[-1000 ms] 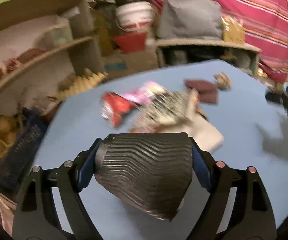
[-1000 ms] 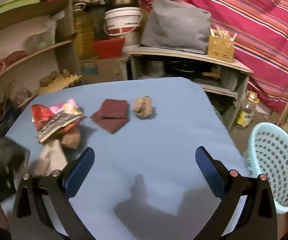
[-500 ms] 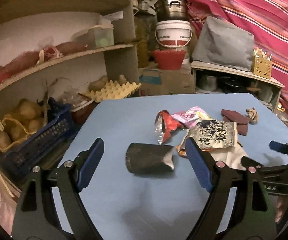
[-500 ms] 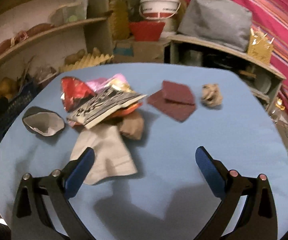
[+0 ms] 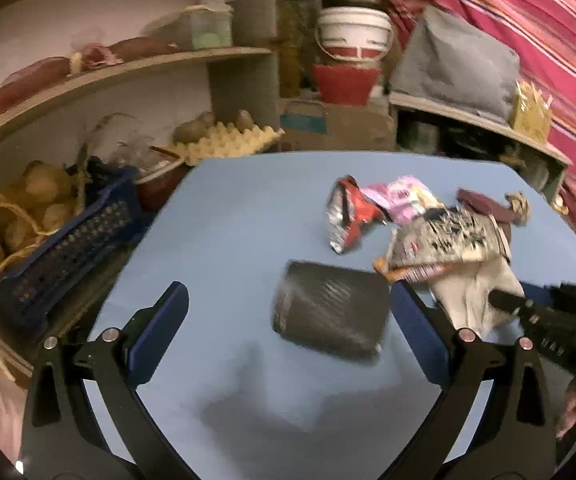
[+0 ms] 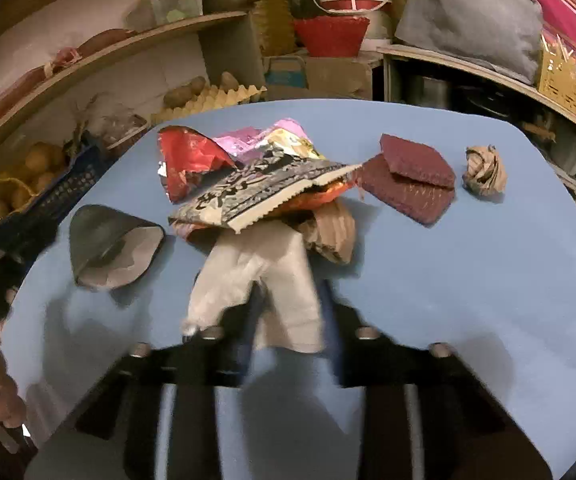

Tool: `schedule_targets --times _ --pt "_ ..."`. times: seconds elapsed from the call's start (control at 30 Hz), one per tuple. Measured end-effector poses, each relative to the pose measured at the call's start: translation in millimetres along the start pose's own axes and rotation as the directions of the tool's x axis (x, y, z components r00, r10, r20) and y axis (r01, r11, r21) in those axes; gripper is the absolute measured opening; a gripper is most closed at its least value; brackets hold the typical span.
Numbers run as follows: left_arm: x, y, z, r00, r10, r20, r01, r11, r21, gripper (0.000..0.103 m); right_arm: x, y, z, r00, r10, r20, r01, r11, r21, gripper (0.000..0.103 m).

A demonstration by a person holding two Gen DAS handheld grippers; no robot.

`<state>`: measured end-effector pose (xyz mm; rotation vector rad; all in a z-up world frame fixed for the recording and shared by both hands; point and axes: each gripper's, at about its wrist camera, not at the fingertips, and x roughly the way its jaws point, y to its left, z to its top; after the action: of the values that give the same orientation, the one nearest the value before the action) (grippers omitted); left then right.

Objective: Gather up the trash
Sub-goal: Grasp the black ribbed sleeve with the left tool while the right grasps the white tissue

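Trash [image 6: 264, 188] lies heaped mid-table [image 6: 467, 280]. Right gripper [image 6: 288, 320] jaws closing, pale paper [image 6: 264, 276] between them. Left gripper [image 5: 288, 324] opening wide, dark cup [image 5: 329, 316] lying loose between its fingers.

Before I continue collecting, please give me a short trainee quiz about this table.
1. True or false: the dark paper cup lies on its side.
2. What overlaps the far end of the white napkin? A) black-and-white wrapper B) maroon pads C) egg tray
3. In the right wrist view, which item lies farthest right on the blue table?
Key: 1 true; 2 A; 3 crumpled brown paper ball.
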<state>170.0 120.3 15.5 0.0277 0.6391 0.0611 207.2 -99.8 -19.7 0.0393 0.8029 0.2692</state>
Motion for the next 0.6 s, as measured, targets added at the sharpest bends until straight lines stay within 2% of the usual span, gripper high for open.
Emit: schedule_targets --times 0.17,0.6 --pt "16 -13 -5 0.999 0.0 -0.049 0.002 0.999 0.038 0.098 -15 -15 0 1.0 -0.005 0.013 0.005 1.0 0.003 0.016" --pt "56 -31 -8 0.983 -0.017 -0.185 0.037 0.994 0.105 0.098 -39 -63 -4 0.998 -0.062 0.008 0.061 0.997 0.048 0.016"
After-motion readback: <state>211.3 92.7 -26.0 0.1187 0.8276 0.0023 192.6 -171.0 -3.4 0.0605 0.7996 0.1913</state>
